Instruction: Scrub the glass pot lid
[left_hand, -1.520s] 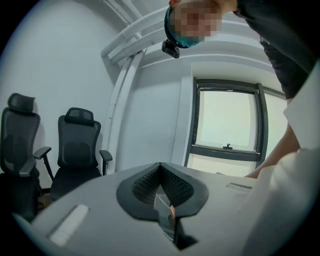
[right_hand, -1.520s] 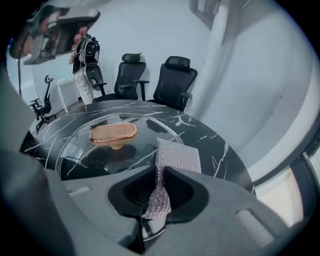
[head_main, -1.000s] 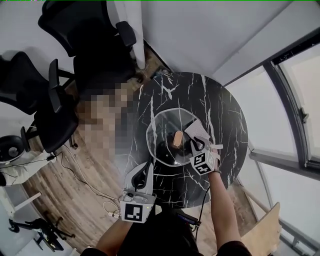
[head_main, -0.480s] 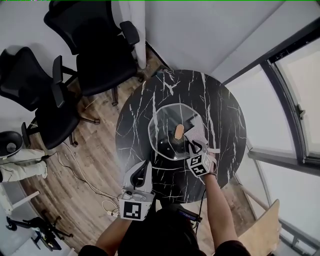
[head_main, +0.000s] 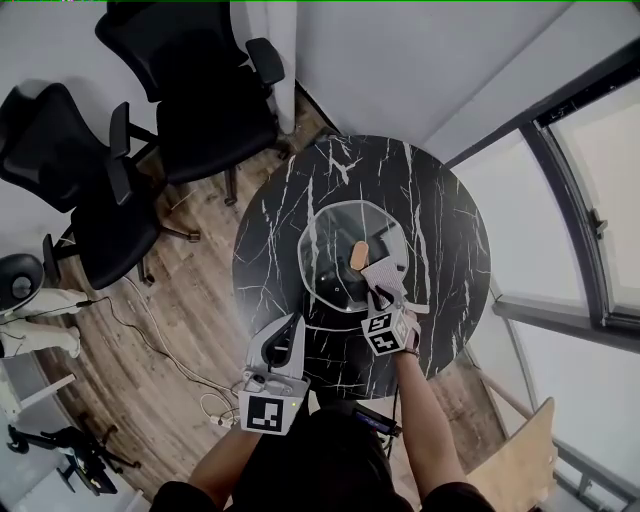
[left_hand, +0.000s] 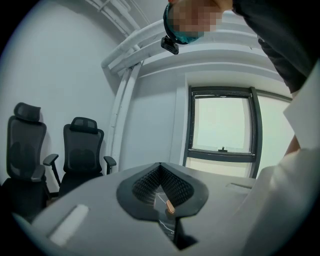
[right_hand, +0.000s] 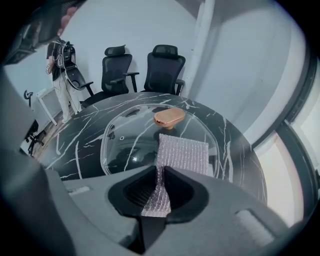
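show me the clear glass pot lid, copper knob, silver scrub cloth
clear glass pot lid (right_hand: 125, 145), right gripper view, bare glass
copper knob (right_hand: 169, 117), right gripper view, top
silver scrub cloth (right_hand: 184, 152), right gripper view, middle

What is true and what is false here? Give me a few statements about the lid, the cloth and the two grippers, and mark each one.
1. The right gripper is shut on a silvery scrub cloth. True.
2. The cloth's free end lies on the glass lid, just short of its copper-coloured knob. True.
3. The left gripper grips the lid by the knob. False: it is off the lid, near the table's edge by the person, with its jaws together on nothing.
4. The lid sits on a pot. False: it lies flat on the black marble table, and no pot is in view.
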